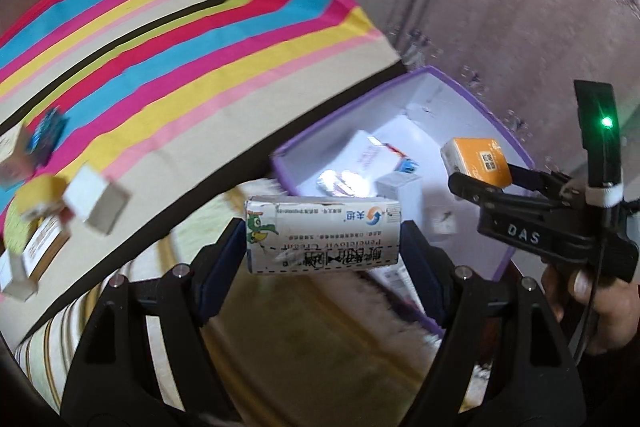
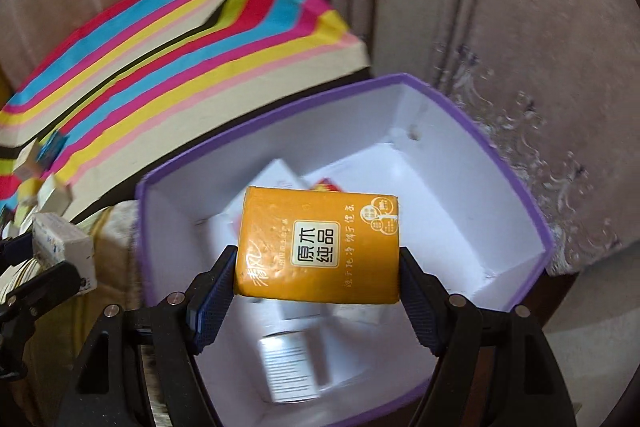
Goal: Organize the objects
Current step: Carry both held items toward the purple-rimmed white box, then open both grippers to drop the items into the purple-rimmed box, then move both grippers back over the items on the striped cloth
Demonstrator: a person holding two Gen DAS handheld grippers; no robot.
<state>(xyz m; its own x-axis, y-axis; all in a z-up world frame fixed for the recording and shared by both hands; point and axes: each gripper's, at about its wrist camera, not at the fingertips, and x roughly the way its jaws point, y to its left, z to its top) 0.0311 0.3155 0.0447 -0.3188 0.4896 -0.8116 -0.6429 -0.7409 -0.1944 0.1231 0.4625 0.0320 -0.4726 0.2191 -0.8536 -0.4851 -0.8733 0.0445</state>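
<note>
— Where's your right claw (image 2: 318,281)?
— Gripping the orange tissue pack (image 2: 320,247) above the purple-rimmed box (image 2: 516,163), clear of its walls.
— Left claw (image 1: 322,259)?
— Clamped on the cream carton (image 1: 322,233), outside that box's near rim, beside the striped bench (image 1: 180,67).

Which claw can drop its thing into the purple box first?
Probably the right claw: its orange packet hangs over the purple box. The left claw holds its white carton beside the box's near wall.

Both wrist cameras look steeply down, close over the purple box (image 1: 496,131) (image 2: 516,167), which both share.
</note>
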